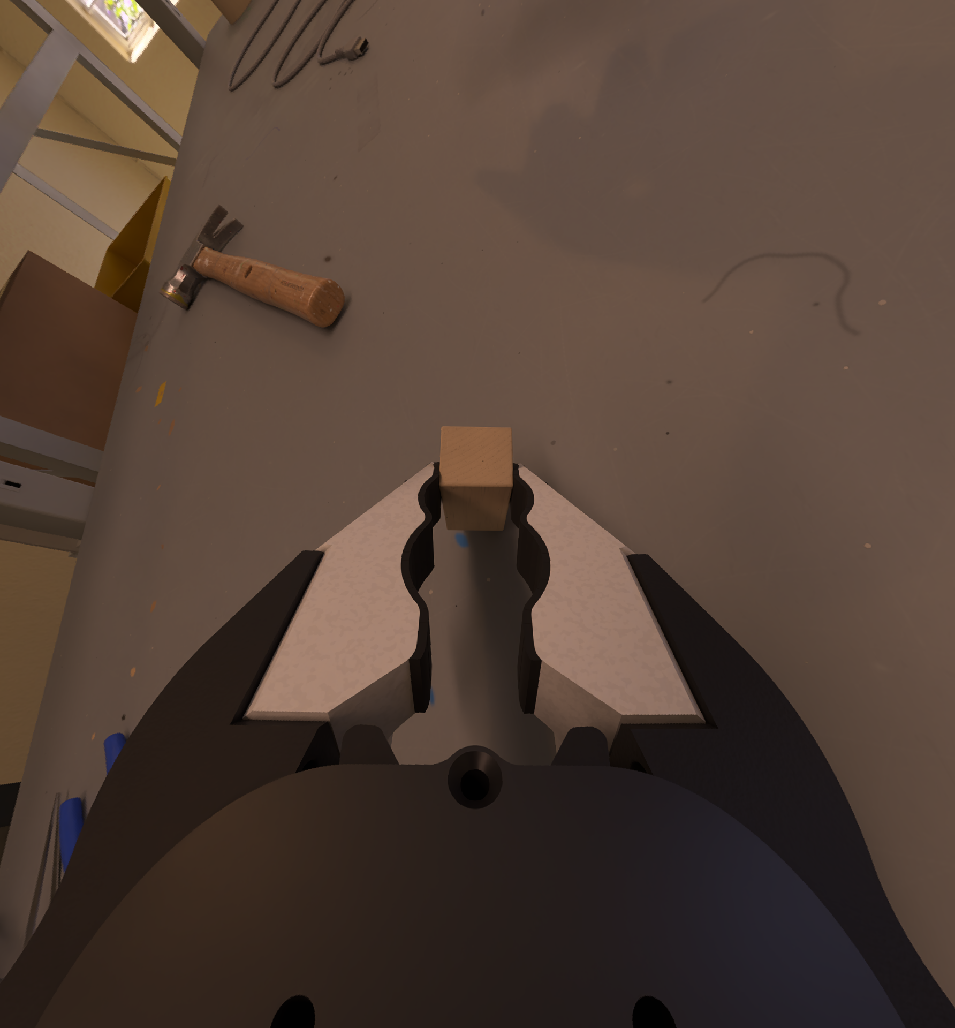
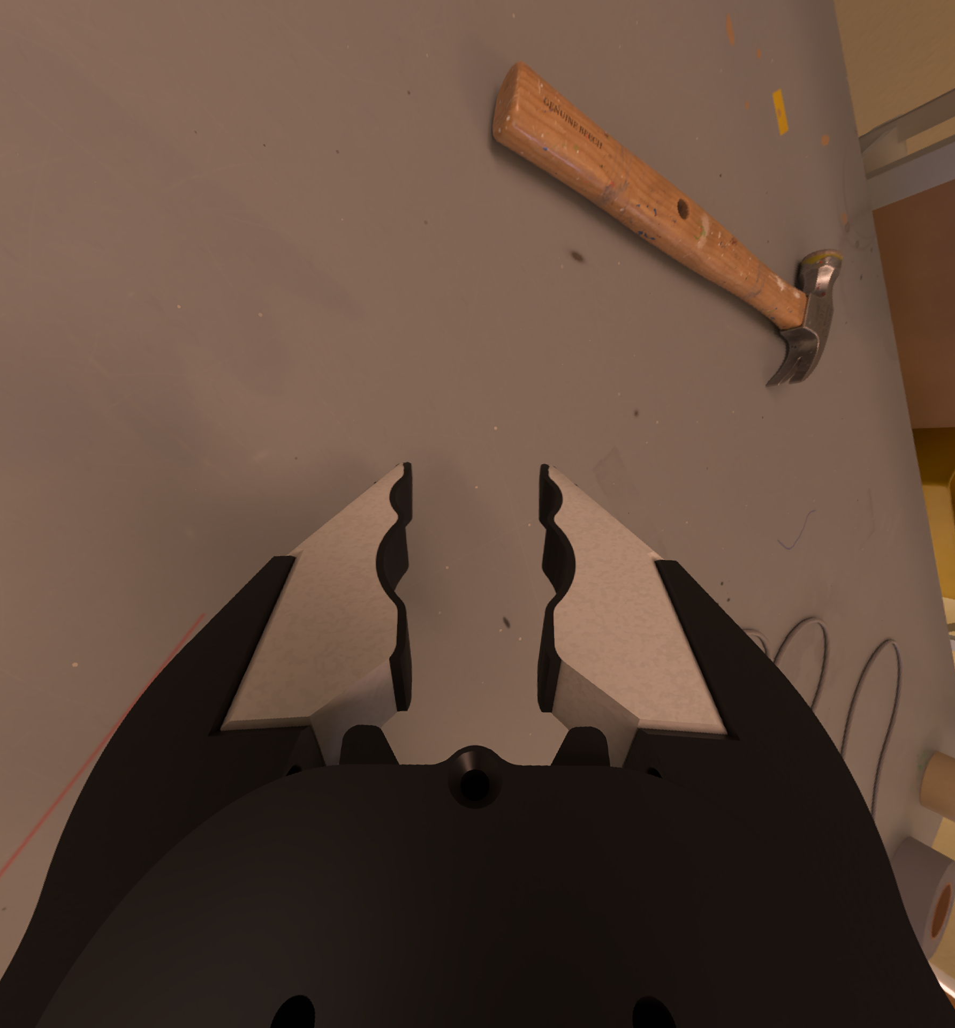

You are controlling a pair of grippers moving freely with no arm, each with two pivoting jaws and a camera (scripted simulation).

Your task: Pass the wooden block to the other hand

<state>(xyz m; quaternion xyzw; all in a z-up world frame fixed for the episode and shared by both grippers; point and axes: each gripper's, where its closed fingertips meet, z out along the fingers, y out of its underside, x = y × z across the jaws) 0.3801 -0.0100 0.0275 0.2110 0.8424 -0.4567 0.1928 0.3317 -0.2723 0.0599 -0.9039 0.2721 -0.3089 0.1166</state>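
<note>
At frame centre, the left gripper (image 1: pixel 476 473) is pinching a small pale smooth-sided wooden cube (image 1: pixel 475 478) between its tips above the grey scuffed workbench (image 1: pixel 686 389). The right gripper (image 2: pixel 475 473) is hanging half-open and empty; it should likely be closing squarely on the cube's free faces before any release. A wooden-handled steel claw hammer (image 1: pixel 258 278) is lying upper left.

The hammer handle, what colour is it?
Light orange-brown wood; the hammer handle shows best in the right wrist view.
</note>
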